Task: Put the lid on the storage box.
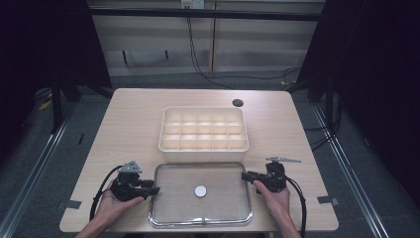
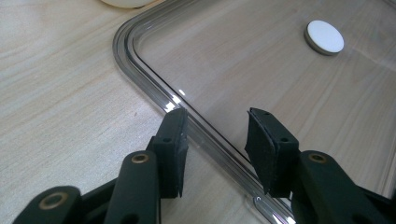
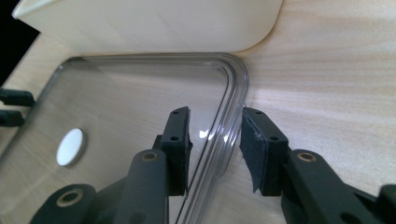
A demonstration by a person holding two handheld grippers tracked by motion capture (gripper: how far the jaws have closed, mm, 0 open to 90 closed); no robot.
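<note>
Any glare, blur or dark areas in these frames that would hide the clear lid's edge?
High view: sides fall into darkness, table evenly lit, clear lid rim faintly bright. Left gripper view: small glare spots on the rim, jaws slightly soft. Right gripper view: a highlight on the rim between the jaws, edge still readable.

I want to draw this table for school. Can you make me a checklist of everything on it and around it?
Surface: wooden table, round dark hole at its far right.
Job's things: clear lid lying flat, white disc at its middle; cream divider box behind it, compartments empty.
Clutter: nothing seen.
Claws: left claw open astride the lid's left rim; right claw open astride its right rim.
Cables: one from each claw; more on the floor behind.
Surroundings: dark curtains, grey floor, tape marks.
</note>
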